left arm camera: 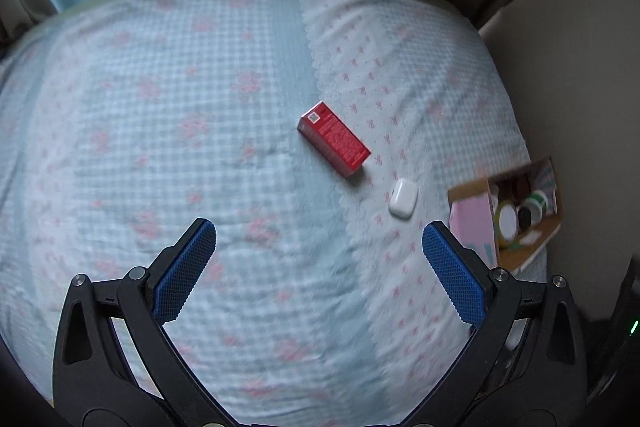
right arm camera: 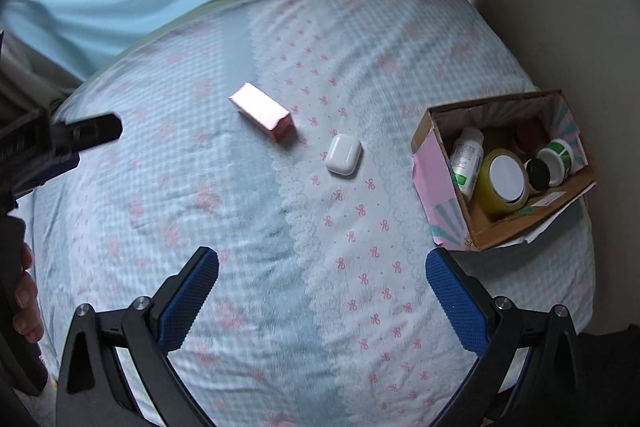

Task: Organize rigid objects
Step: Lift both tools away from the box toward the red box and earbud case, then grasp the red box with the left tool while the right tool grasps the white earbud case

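On the bed [right arm camera: 120, 211], two loose things still lie out on the patterned cover: a red carton [left arm camera: 334, 141] on its side, and just beside it but apart, a white earbud case [right arm camera: 343, 154]. The cardboard box [right arm camera: 440, 211] at the bed's right edge already holds a bottle, a yellow tape roll and small jars, so these two likely belong in there too. Both your tools are empty with jaws spread wide: the left tool [left arm camera: 319, 263] hovers over the cover short of the carton, the right tool [right arm camera: 322, 289] short of the case. Take the case with your right tool, the nearer one to the box; it is smooth and rounded, so close across its flat faces, squarely. Your hand [right arm camera: 25, 291] grips the left handle at the right view's edge.
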### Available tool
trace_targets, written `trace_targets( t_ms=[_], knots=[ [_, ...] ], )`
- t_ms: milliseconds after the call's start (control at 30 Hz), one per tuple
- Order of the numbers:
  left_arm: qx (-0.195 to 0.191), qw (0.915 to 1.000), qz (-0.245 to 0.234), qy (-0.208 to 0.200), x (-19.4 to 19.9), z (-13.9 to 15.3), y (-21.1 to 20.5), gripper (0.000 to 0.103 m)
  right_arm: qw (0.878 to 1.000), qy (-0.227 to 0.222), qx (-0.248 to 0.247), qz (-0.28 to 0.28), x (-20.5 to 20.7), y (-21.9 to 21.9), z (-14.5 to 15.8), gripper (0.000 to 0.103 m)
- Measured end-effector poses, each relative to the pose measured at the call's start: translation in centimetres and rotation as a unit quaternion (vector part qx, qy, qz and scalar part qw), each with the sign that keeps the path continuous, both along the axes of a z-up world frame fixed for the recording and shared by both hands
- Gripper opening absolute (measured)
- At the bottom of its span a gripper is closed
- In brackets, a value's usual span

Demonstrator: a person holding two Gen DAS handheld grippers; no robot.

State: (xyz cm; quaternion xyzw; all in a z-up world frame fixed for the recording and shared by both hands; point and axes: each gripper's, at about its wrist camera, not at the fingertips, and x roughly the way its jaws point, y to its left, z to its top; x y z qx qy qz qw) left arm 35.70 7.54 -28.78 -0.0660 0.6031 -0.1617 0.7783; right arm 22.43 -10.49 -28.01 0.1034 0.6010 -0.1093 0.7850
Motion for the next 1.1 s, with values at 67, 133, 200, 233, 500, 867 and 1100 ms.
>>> trace_targets(
  t_ms=[67, 133, 200, 233, 500, 867, 1100],
  knots=[
    [-0.004, 0.9996, 0.021, 0.018, 1.8, -1.5, -1.0, 0.103, 1.000, 0.004, 0.000, -0.012, 1.1, -0.4, -1.0, 0.103],
    [-0.011, 0.9983, 0.041, 0.039, 3.8, -3.2, -2.0, 0.103, 1.000, 0.009, -0.006, -0.022, 2.4, -1.1, -2.2, 0.103],
    [-0.014, 0.9967, 0.059, 0.054, 5.4, -4.8, -3.1, 0.103, 0.999, 0.015, -0.010, -0.034, 4.0, -1.9, -3.8, 0.103],
    [-0.014, 0.9957, 0.068, 0.061, 6.3, -5.8, -3.8, 0.103, 0.999, 0.017, -0.011, -0.040, 4.6, -2.3, -4.5, 0.103],
    [-0.005, 0.9814, 0.130, 0.141, 11.5, -14.7, -7.5, 0.089, 0.998, 0.038, -0.002, -0.059, 8.9, -4.5, -11.7, 0.095],
    [-0.003, 0.9552, 0.210, 0.209, 12.9, -22.2, -9.0, 0.069, 0.991, 0.094, 0.007, -0.091, 12.1, -5.7, -18.8, 0.085],
    [0.039, 0.9584, 0.209, 0.190, 13.6, -22.0, -9.9, 0.047, 0.988, 0.110, 0.010, -0.104, 12.4, -6.2, -20.8, 0.064]
  ],
)
